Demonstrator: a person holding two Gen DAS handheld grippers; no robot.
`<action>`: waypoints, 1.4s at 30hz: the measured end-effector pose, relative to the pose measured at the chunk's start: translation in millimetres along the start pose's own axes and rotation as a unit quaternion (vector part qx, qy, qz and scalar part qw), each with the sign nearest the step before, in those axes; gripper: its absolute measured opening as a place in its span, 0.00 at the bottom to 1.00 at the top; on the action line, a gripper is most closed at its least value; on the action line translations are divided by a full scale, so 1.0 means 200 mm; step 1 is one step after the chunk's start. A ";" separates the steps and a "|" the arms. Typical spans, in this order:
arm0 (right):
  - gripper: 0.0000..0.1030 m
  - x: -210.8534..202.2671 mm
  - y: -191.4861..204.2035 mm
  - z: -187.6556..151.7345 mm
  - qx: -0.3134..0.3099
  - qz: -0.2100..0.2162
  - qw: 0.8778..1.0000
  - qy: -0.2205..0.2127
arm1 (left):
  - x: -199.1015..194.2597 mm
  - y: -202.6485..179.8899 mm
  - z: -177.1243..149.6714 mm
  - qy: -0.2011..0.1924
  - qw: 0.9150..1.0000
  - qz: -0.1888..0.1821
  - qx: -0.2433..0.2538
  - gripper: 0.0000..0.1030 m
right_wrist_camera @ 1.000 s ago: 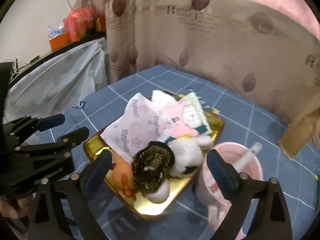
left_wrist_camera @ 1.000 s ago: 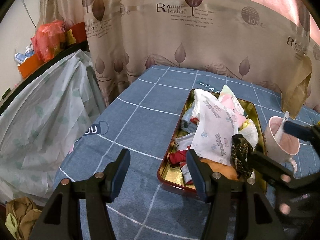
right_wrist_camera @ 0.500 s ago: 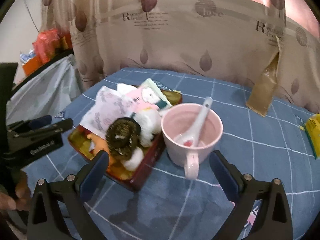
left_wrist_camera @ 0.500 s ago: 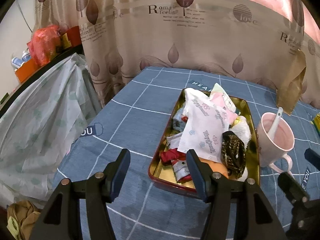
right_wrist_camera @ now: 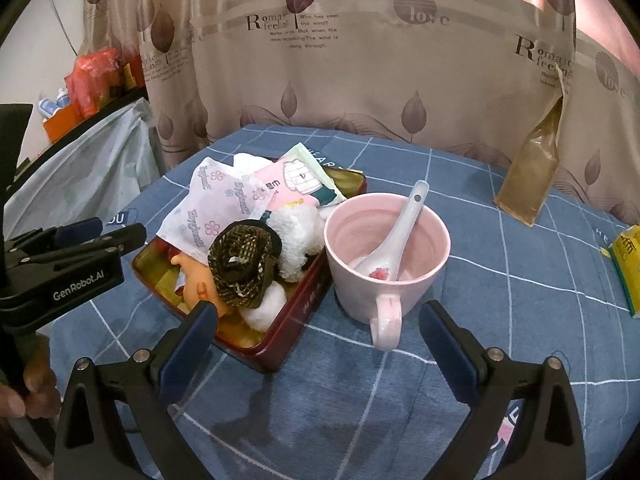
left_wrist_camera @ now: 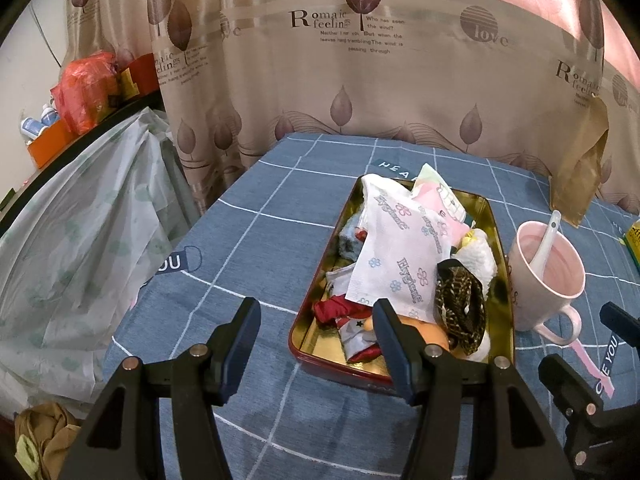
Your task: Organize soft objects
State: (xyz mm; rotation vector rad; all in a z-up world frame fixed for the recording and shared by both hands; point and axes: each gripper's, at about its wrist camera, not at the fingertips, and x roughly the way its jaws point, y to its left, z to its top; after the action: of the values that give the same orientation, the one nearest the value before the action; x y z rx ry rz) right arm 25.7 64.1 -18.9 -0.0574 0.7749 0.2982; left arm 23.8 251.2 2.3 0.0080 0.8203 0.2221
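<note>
Both my tongs stand wide and empty. The left gripper (left_wrist_camera: 316,330) hangs with its right finger over the near left corner of the gold tin tray (left_wrist_camera: 505,280); the right gripper (right_wrist_camera: 318,340) frames the handle of the pink mug (right_wrist_camera: 386,264), the tray just ahead of its left finger.

I judge the sorting mostly done: the soft things are heaped inside the tray, and I see none loose on the blue checked cloth (left_wrist_camera: 248,240). On top lies a white tissue packet (left_wrist_camera: 404,256) printed with flowers and a script word I read as "Hygiene", though I am not sure. Behind it is a pink packet (right_wrist_camera: 296,180) with a cartoon figure; its writing is too small. Nearest my right tongs sit a brown checked hat (right_wrist_camera: 242,264), an orange doll (right_wrist_camera: 198,280) and a white plush (right_wrist_camera: 296,232). What remains, if anything, may be tidying the heap.

The mug holds a ceramic spoon (right_wrist_camera: 400,224). The cloth reads "YOU" ahead of the left tongs, the curtain (left_wrist_camera: 360,60) "Romaic feeling" and "love", and the left gripper's body, seen from the right, "GenRobot.AI".
</note>
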 end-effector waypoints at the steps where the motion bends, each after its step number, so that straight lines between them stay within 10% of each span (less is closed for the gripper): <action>1: 0.96 0.00 0.00 0.00 0.000 0.001 1.000 0.001 | 0.00 0.00 0.00 0.000 1.000 0.000 0.000 0.58; 42: 0.96 0.04 0.04 -0.02 -0.006 0.001 1.000 0.020 | 0.00 -0.01 0.00 0.001 1.000 0.001 -0.001 0.58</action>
State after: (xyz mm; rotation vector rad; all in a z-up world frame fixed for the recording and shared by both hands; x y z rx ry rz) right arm 26.0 72.6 -26.2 -0.0751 0.8121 0.3041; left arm 24.4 249.5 2.7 0.0063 0.8212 0.2248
